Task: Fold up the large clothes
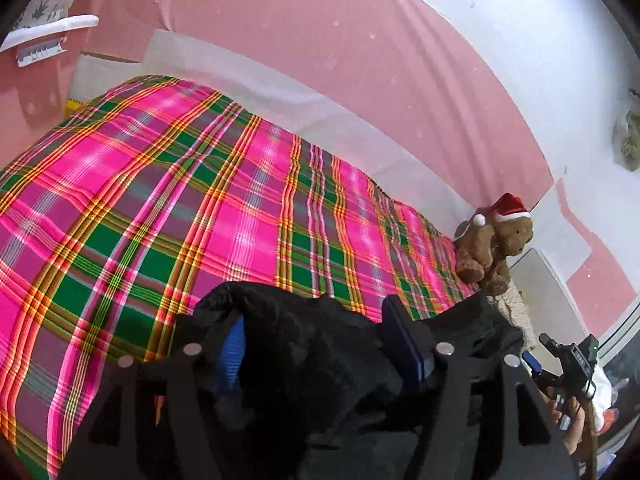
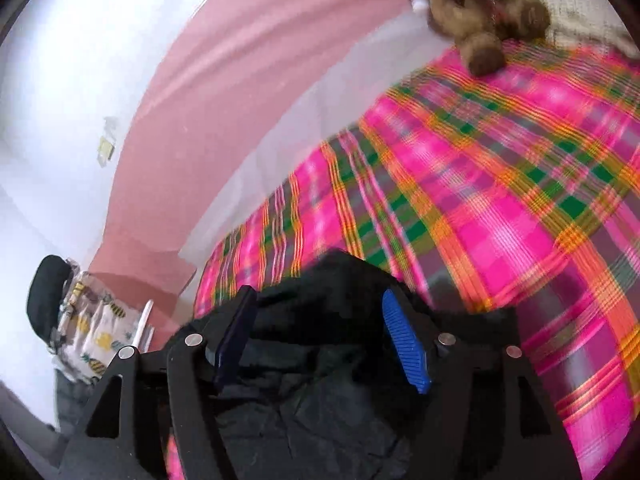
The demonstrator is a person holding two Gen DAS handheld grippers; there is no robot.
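A black garment (image 1: 312, 344) lies bunched at the near edge of a bed with a pink, green and orange plaid cover (image 1: 160, 184). My left gripper (image 1: 316, 332) stands with its blue pads (image 1: 404, 344) wide apart and the black cloth bunched between them, not pinched. In the right wrist view the same black garment (image 2: 320, 384) lies between and under my right gripper (image 2: 320, 332), whose blue pads (image 2: 404, 340) are also wide apart. The right gripper also shows in the left wrist view (image 1: 568, 360), hand-held at the far right.
A brown teddy bear with a red Santa hat (image 1: 496, 248) sits at the bed's far corner, also in the right wrist view (image 2: 484, 12). A pink and white wall (image 1: 320, 40) runs behind the bed. A patterned cloth hangs at left (image 2: 92, 336).
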